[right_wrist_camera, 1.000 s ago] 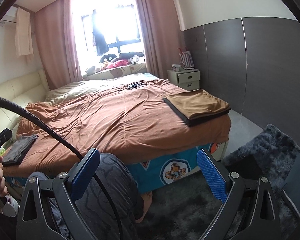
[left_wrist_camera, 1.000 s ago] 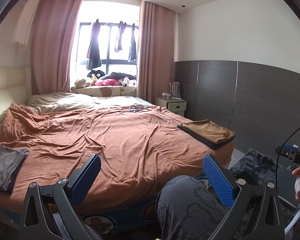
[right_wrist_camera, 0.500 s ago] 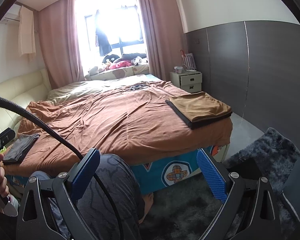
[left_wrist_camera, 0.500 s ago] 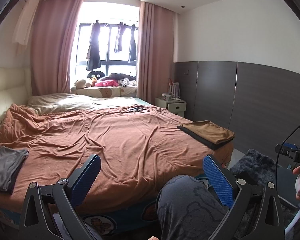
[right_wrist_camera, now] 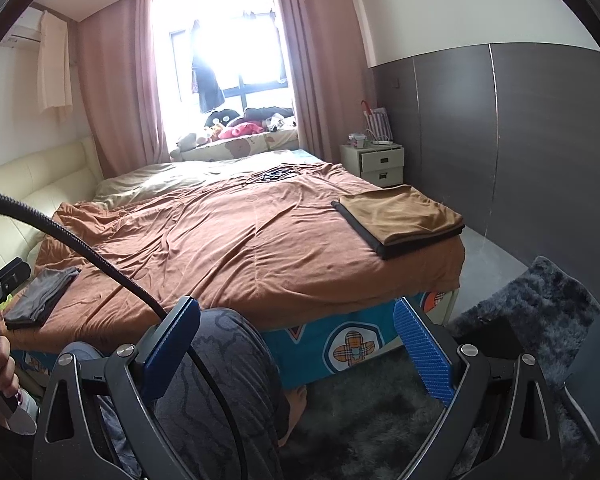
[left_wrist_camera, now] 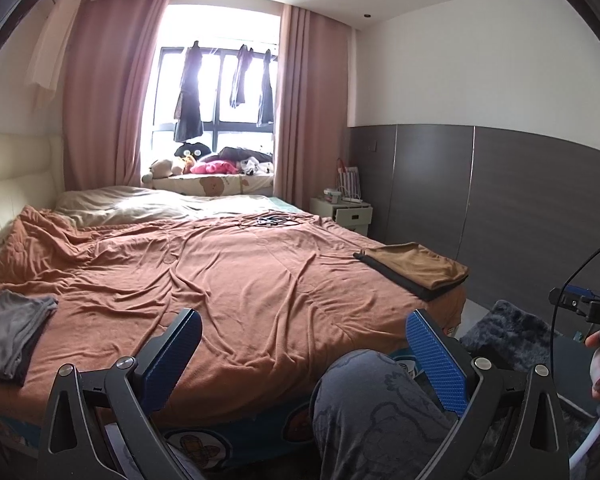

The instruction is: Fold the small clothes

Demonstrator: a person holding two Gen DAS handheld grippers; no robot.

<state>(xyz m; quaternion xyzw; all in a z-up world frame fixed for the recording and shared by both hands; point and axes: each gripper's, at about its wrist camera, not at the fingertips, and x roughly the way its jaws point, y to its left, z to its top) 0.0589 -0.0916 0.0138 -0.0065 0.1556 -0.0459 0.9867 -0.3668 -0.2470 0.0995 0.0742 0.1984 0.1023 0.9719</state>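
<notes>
While both grippers hang low in front of the bed, the left gripper [left_wrist_camera: 302, 354] and the right gripper [right_wrist_camera: 296, 344] have their blue fingers [left_wrist_camera: 436, 360] spread wide and hold nothing. Between them a knee [left_wrist_camera: 376, 408] in grey patterned trousers fills the near view, so the person seems to sit at the foot of the bed. Against one second ago almost nothing has moved; only the right view has tilted a little. I judge that no folding step is running now, and it may be a pause between two pieces.

On the near left corner of the bed [left_wrist_camera: 228, 280] lies a grey garment [left_wrist_camera: 14, 330], folded, close to the edge. On the right corner rests a brown garment [right_wrist_camera: 400, 212] on top of a black one [right_wrist_camera: 360, 232], also folded and nearly at the edge.

Between the two piles the orange cover is wide and free, only wrinkled, which gives good room for spreading cloth. Farther away some dark cables [left_wrist_camera: 274, 221] lie near the pillow side, then the nightstand [right_wrist_camera: 380, 160] and the window.
</notes>
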